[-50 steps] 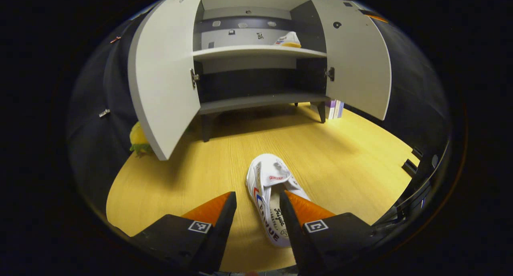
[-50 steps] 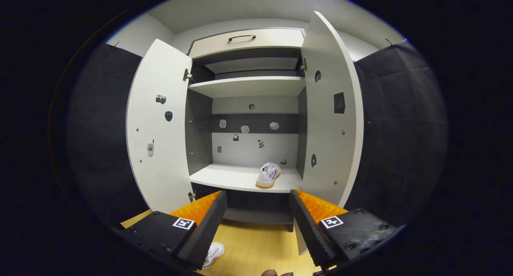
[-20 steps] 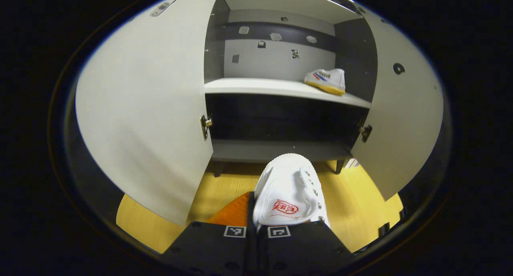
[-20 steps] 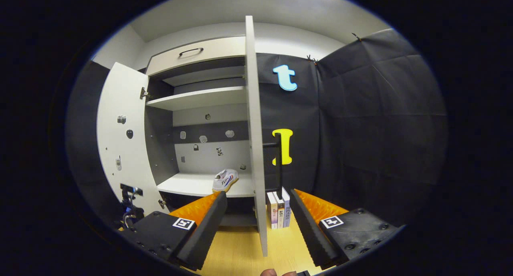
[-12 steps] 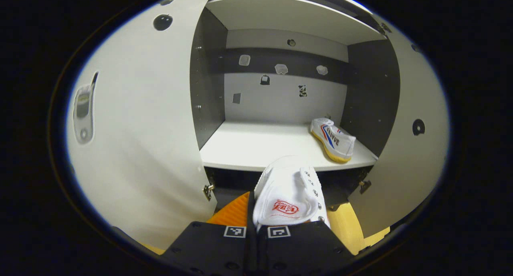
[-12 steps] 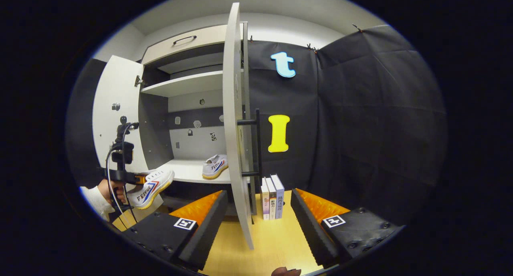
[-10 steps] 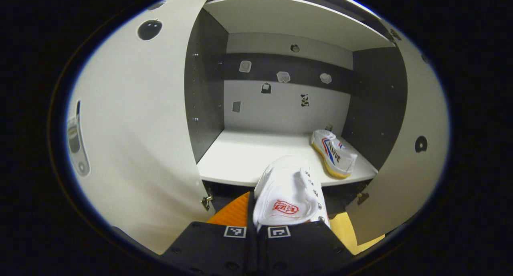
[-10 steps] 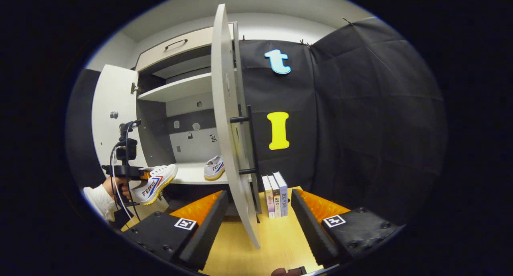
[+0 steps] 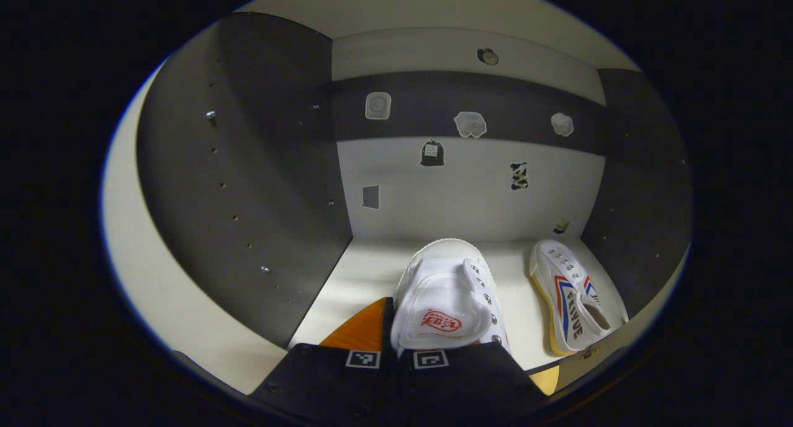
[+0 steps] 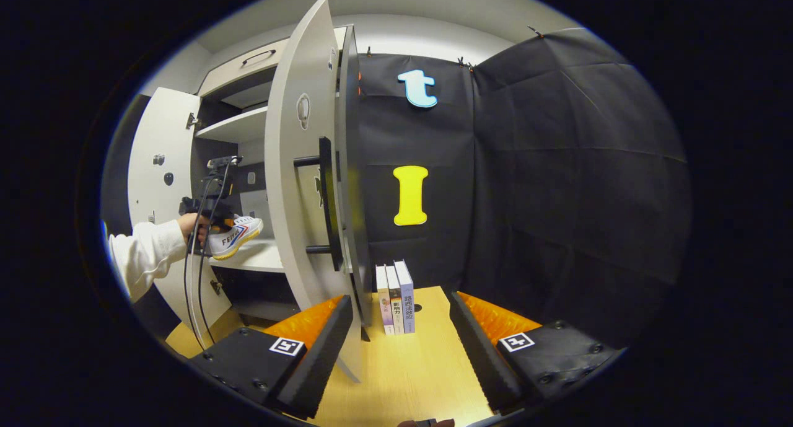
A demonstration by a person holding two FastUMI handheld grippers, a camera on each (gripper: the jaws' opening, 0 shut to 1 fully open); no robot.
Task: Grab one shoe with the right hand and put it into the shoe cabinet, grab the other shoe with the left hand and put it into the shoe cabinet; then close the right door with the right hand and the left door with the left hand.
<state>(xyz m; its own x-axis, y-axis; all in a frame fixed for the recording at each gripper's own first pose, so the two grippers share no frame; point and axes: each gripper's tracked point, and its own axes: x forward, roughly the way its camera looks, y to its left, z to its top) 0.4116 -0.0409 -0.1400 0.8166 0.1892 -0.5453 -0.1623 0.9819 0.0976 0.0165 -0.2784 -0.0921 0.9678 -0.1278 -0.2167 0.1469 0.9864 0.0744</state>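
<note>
Left claw point(image 9: 396, 346) clamps shoe point(image 9: 447, 300); second shoe point(image 9: 573, 303) on shelf point(image 9: 347, 278).

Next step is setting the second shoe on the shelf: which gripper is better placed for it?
Left. The left gripper is shut on the second shoe, over the shelf beside the first shoe. The right gripper is open, outside by the right door.

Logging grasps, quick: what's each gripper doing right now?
Left gripper: shut on the shoe.
Right gripper: open, holding nothing.
</note>
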